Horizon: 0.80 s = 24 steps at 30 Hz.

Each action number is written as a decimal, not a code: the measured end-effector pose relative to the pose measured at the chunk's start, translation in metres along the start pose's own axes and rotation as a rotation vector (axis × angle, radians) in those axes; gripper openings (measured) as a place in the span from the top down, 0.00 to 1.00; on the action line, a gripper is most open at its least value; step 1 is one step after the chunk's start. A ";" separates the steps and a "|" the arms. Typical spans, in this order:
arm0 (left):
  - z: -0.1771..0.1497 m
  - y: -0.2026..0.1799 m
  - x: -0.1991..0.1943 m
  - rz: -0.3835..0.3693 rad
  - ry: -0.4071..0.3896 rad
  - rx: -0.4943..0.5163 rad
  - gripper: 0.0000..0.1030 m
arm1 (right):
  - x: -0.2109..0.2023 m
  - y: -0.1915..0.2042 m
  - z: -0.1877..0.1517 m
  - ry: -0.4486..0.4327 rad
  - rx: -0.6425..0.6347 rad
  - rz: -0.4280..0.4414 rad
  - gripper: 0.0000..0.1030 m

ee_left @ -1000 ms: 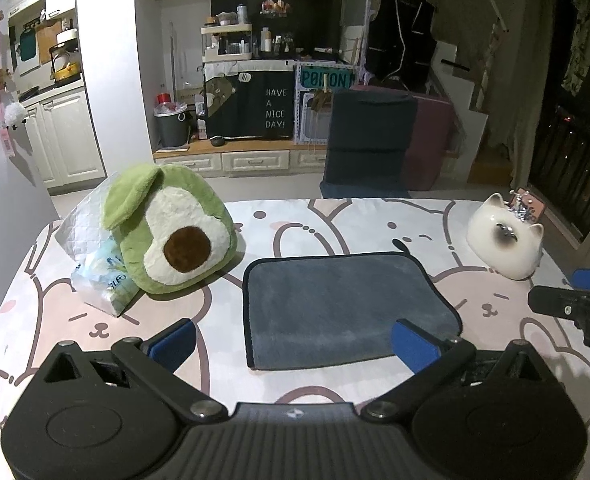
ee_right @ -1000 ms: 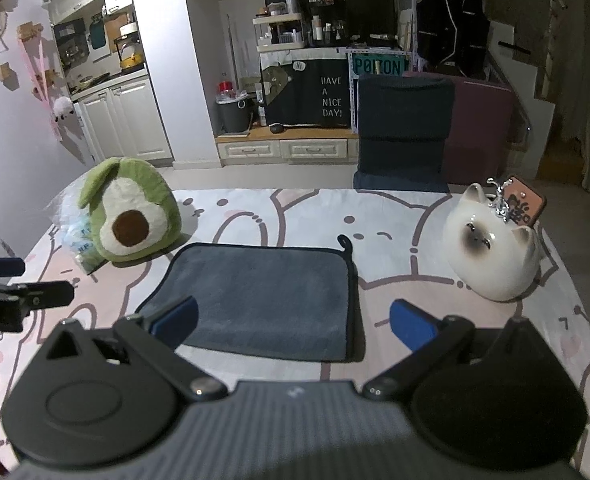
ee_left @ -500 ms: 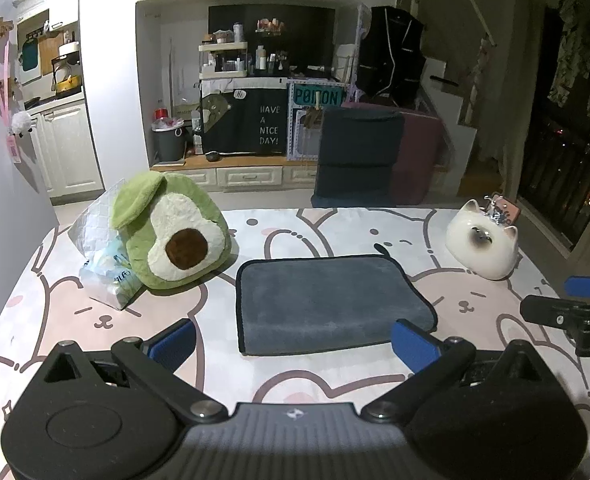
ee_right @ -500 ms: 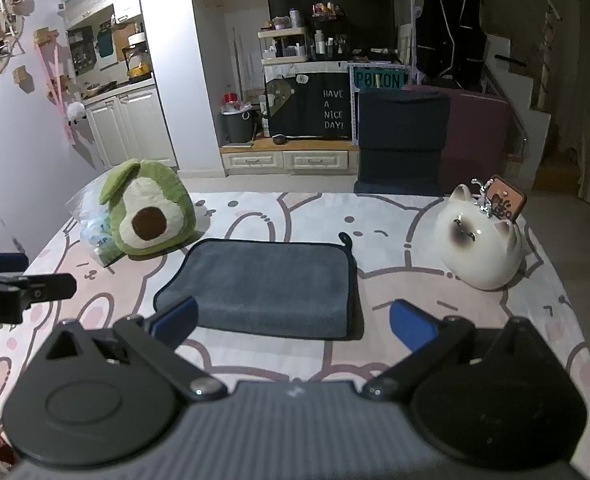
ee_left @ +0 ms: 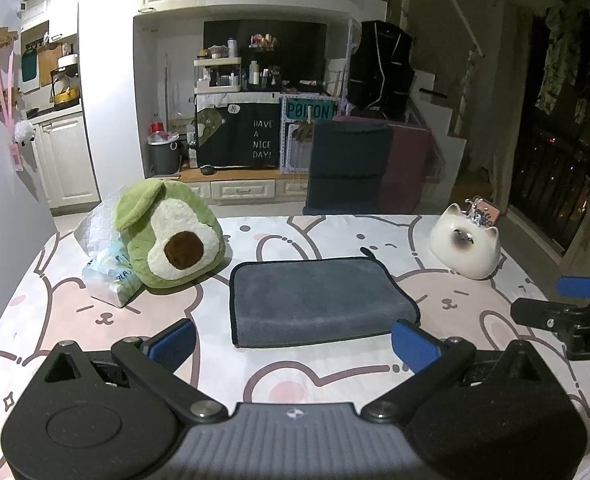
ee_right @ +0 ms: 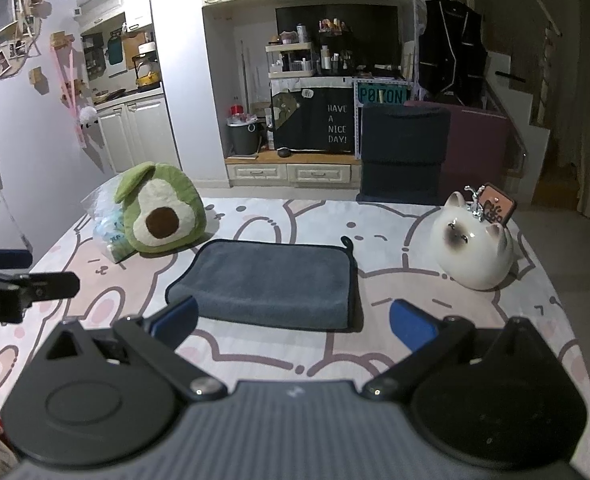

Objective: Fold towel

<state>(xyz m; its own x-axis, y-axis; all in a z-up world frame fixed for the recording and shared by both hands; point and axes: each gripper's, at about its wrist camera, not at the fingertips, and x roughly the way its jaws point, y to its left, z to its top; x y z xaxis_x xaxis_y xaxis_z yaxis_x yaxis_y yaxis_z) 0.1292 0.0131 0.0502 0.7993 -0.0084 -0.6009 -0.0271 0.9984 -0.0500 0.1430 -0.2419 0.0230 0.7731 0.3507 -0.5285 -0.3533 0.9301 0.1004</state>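
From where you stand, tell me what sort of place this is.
Most likely a lived-in home, an open living area beside a kitchen. White kitchen cabinets line the left wall, a shelf of bottles stands at the back, and the towel lies on a bunny-print table cover next to an avocado plush.

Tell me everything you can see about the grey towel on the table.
The grey towel looks like plush microfibre with dark piping along its edges and a small dark hanging loop at its far right corner. It lies flat, apparently already folded into a rounded rectangle, on the bunny-print tablecloth, between the avocado plush and the cat figurine. Nothing touches it; both grippers are open and clear of it.
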 end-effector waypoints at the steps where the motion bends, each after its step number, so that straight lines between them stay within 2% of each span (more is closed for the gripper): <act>1: -0.001 0.000 -0.002 0.000 -0.003 0.000 0.01 | -0.002 0.000 -0.002 -0.001 0.001 0.002 0.00; 24: -0.047 -0.005 -0.034 -0.030 -0.028 0.022 0.01 | -0.043 0.012 -0.044 -0.051 -0.043 0.007 0.00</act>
<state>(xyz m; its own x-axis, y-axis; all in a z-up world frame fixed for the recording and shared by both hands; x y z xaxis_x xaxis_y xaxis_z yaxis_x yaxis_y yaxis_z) 0.0742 0.0056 0.0336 0.8162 -0.0376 -0.5766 0.0107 0.9987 -0.0500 0.0823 -0.2507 0.0094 0.7958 0.3638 -0.4841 -0.3807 0.9222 0.0671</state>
